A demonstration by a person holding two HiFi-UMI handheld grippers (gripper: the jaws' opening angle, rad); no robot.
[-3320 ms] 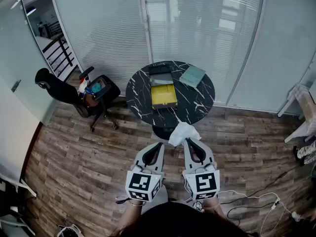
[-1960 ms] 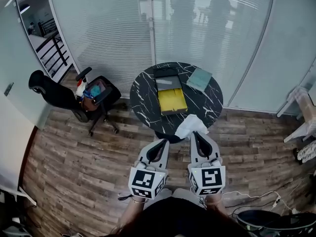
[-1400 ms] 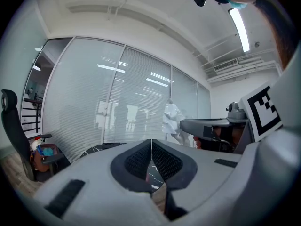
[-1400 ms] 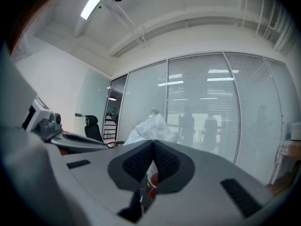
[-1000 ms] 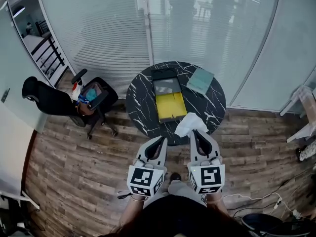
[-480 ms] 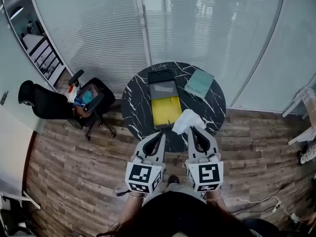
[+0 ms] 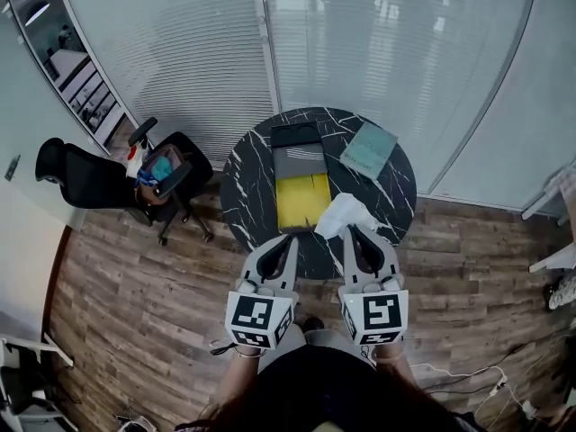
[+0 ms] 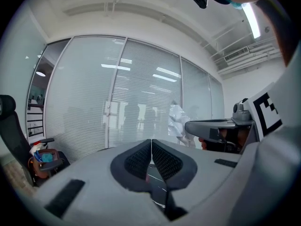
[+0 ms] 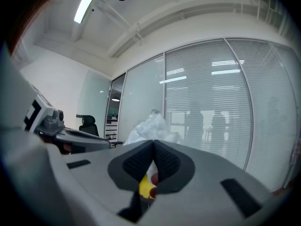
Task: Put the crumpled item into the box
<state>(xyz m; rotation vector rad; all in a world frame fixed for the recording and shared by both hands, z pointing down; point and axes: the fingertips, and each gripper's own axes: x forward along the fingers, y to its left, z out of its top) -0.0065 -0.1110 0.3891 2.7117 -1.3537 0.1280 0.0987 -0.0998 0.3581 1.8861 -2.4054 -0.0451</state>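
1. The pickup looks sorted to me. The right gripper (image 7: 349, 229) has its fingers (image 9: 134, 163) pinched shut on the crumpled item (image 7: 345, 212), a white, scrunched plastic-looking wad that sticks up past the tips. In the right gripper view it bunches up right above the closed fingers (image 9: 149, 125).
2. The crumpled item is up in the air, not resting on anything. From the head view it sits over the near right part of the round black marble table (image 7: 252, 174), just to the right of the near end of the box (image 7: 302, 203).
3. The box is open with a yellow inside, and I can't see anything in it. So the drop-off isn't done yet, and that's the whole remaining job.
4. The left gripper (image 7: 291, 239) has its fingers closed with nothing between them. It sits beside the right one, at the near edge of the table, close to the near end of the box. It doesn't seem to have a role right now.
5. What's left, as I see it: carry the wad a bit left and farther out until it's over the yellow part, then let go. It looks light and springy, so it could puff up or catch on the rim.
6. The teal book (image 7: 369, 148) at the far right of the table is well out of the way.
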